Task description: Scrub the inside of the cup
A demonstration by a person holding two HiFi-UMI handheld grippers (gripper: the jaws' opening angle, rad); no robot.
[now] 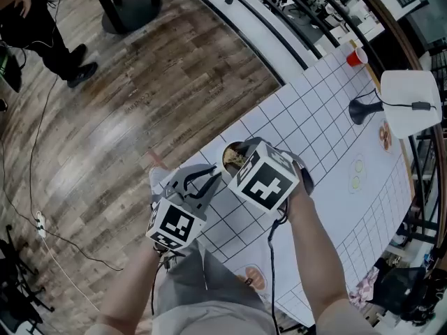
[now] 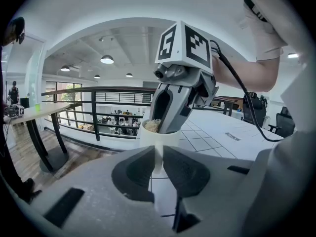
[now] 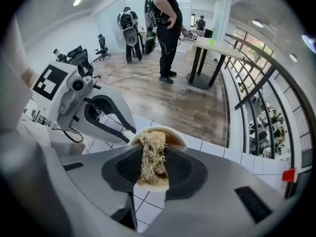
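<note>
Gridded white table [image 1: 328,117] runs from near to far right. At its near left corner the right gripper [image 1: 236,160] and, just left of it, the left gripper [image 2: 158,158] meet at the upright white cup [image 2: 149,138]. Left jaws pinch a narrow white part low on the cup's side. Right jaws reach into the cup, clamping a straw-coloured fibrous scrubber [image 3: 153,152].

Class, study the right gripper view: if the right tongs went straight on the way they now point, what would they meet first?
The inside of the white cup: the right tongs, shut on a fibrous scrubber, point into its mouth. Whether the scrubber touches the inner wall is unclear.
</note>
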